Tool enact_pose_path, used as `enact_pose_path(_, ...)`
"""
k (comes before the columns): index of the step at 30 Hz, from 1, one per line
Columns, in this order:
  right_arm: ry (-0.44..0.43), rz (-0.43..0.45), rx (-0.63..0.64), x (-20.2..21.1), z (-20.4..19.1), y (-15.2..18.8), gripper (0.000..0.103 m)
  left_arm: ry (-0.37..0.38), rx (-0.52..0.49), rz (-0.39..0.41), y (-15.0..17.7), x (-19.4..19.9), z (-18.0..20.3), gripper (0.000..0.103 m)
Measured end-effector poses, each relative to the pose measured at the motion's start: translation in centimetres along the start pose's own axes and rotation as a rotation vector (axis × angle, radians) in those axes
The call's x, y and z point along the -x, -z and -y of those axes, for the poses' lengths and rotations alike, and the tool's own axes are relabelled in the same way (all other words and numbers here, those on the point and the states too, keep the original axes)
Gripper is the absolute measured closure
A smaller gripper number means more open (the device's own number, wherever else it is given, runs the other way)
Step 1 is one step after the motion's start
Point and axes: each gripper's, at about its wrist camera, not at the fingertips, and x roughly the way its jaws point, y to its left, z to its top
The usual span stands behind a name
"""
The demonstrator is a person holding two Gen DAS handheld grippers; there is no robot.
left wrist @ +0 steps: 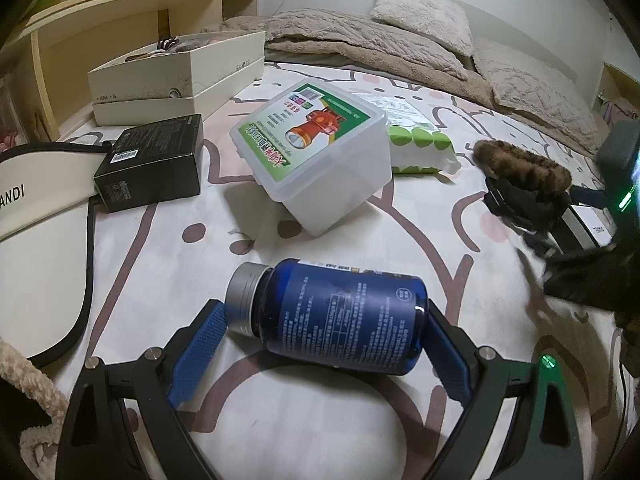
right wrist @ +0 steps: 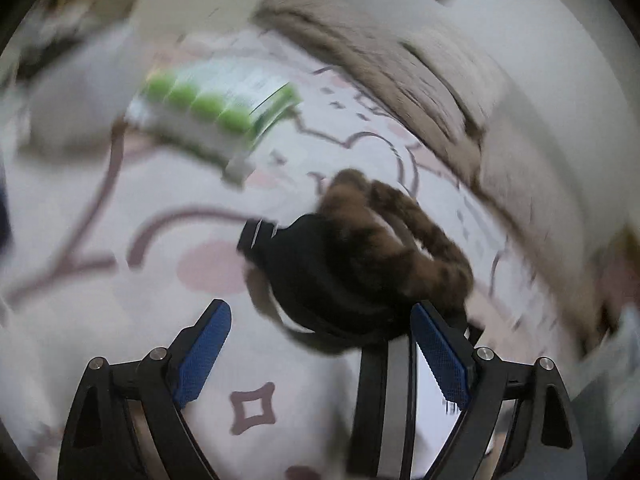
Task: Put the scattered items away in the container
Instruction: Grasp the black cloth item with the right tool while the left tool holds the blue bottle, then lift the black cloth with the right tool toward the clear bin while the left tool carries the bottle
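- The bedsheet (left wrist: 360, 240) under both my grippers is soft white cloth printed with pink-brown cartoon outlines; a shaggy beige blanket (left wrist: 360, 44) is bunched far ahead of my left fingers.
- Far ahead and to the left of those fingers sits a cream cardboard shoebox (left wrist: 176, 68), open-topped, resting in its lid.
- Straight ahead of them lies a translucent plastic tub (left wrist: 320, 156), tipped up on one edge, its lid label showing a flashlight and green-bordered writing I cannot read.
- Left of the tub is a matte black box (left wrist: 154, 160); beside it, a cream visor (left wrist: 36, 196) lettered "ANDI".
- My left gripper (left wrist: 326, 316) is clenched on a smooth blue bottle (left wrist: 340, 316) with a grey cap, lying sideways, pads on cap and base; its small label print is illegible.
- Only the right wrist view, badly blurred, shows my right gripper (right wrist: 320, 356) with fingers spread wide and nothing between the pads.
- Just beyond its fingertips lies a furry brown-striped item on black fabric (right wrist: 360, 256).
- Ahead-left of it lies a green-dotted tissue pack (right wrist: 216, 112).
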Motion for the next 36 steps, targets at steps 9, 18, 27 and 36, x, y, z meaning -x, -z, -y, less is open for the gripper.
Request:
enact_pose_path(9, 0.086, 0.005, 0.010, -4.1, 0.8, -1.3, 0.013, -0.005, -0.009, -0.003, 0.0, -0.1, 0.3, 0.008)
enact_pose_path(18, 0.039, 0.002, 0.044, -3.9, -0.6, -1.7, 0.081, -0.003, -0.008, -0.003, 0.1, -0.2, 0.3, 0.008)
enact_pose_path(27, -0.280, 0.097, -0.281, 4.3, 3.5, 0.3, 0.081, -0.009, -0.009, 0.006, -0.2, 0.1, 0.3, 0.008)
enact_pose_path(36, -0.575, 0.258, -0.552, 14.6, 8.2, 1.8, 0.081, -0.010, -0.007, 0.027, -0.2, 1.0, 0.3, 0.008)
